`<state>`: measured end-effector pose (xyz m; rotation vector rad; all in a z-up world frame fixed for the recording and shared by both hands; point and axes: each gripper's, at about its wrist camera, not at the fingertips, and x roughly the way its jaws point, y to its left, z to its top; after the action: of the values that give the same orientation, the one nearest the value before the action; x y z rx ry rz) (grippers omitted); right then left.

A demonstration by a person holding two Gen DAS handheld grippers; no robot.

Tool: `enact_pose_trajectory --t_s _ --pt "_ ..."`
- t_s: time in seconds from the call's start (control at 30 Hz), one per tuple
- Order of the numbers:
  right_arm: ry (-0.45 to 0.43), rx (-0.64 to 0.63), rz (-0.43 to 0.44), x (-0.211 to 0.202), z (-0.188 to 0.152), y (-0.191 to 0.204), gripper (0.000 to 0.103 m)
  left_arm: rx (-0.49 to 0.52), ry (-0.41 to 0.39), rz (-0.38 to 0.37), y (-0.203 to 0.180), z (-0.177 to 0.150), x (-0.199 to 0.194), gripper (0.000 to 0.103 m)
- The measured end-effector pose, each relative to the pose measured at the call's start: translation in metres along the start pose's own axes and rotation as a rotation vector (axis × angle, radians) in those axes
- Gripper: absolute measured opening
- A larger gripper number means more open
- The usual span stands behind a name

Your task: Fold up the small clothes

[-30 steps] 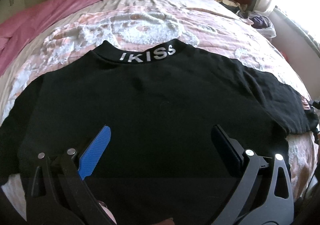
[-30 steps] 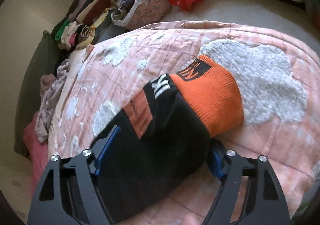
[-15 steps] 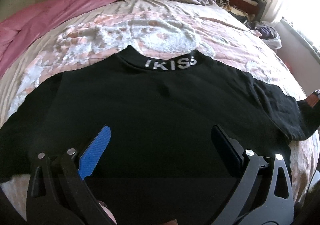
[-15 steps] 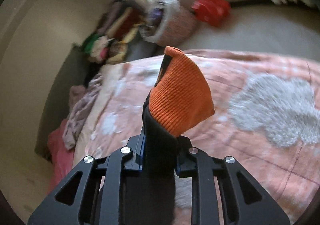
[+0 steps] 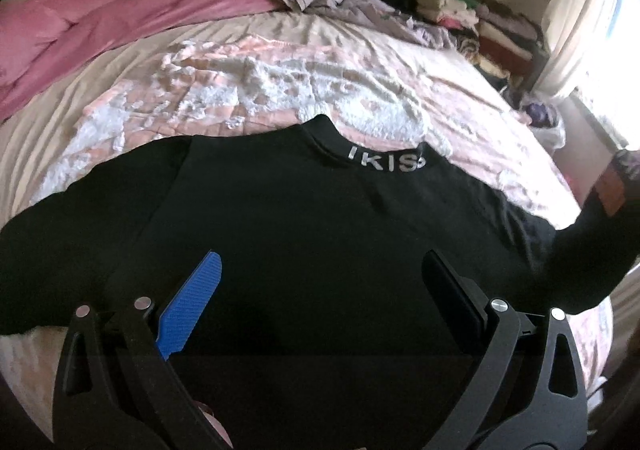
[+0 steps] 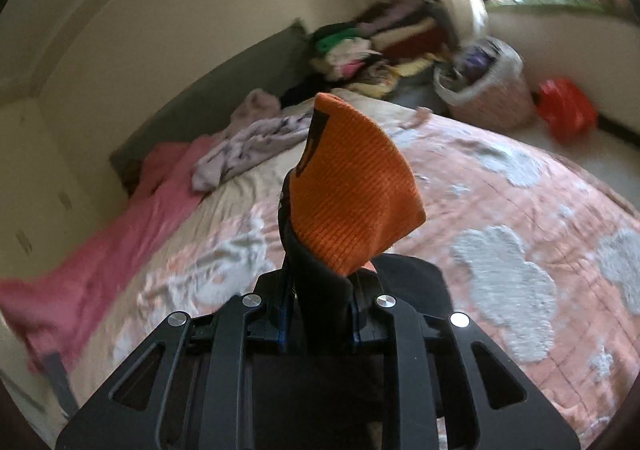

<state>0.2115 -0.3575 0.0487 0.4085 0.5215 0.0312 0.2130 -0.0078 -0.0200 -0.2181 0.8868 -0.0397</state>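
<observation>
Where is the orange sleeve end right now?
In the right wrist view the orange cuff sticks up mid-frame, pinched in the right gripper above the pink quilt.

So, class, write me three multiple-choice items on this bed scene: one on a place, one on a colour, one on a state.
1. Where does the black top lie?
A on the pink quilt
B in the basket
C on the floor

2. What colour is the sleeve cuff?
A green
B orange
C white

3. How does the left hand-held gripper stand?
A shut on the collar
B shut on nothing
C open above the top

Key: 1 A, the pink quilt shows around it; 2 B, the ribbed cuff held by the right hand-held gripper is orange; 3 C, its fingers are spread wide, nothing between them.
</observation>
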Motion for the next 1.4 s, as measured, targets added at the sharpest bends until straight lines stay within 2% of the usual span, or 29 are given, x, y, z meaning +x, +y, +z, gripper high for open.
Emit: enact_pose_trajectory --t_s 0.5,0.83,0.93,1.0,1.07,1.17,1.3,1.4 --pt "0.155 -0.2 0.136 0.051 -0.063 0.115 0.02 -0.17 -0.014 -0.077 0.052 0.0 -0.016 0.094" --pt "0.245 -0.323 0.154 0.078 -0.111 0.173 0.023 -0.262 0.005 -0.149 0.086 0.0 -0.016 0.094" --pt "0.284 -0.344 0.176 0.085 -0.123 0.182 0.034 -0.308 0.026 -0.188 0.097 0.0 -0.012 0.094" --pt "0.291 -0.368 0.214 0.083 -0.129 0.189 0.05 -0.32 0.036 -0.201 0.102 0.001 -0.011 0.094" --pt "0.303 -0.401 0.269 0.08 -0.135 0.197 0.06 -0.321 0.039 -0.209 0.106 0.002 -0.011 0.094" --pt "0.319 -0.415 0.303 0.073 -0.137 0.197 0.07 -0.325 0.037 -0.216 0.11 0.003 -0.011 0.094" --pt "0.315 -0.366 0.28 0.059 -0.126 0.175 0.075 -0.325 0.05 -0.23 0.114 -0.001 -0.008 0.094" --pt "0.297 -0.347 0.171 0.051 -0.111 0.151 0.078 -0.326 0.07 -0.246 0.111 -0.004 -0.004 0.092"
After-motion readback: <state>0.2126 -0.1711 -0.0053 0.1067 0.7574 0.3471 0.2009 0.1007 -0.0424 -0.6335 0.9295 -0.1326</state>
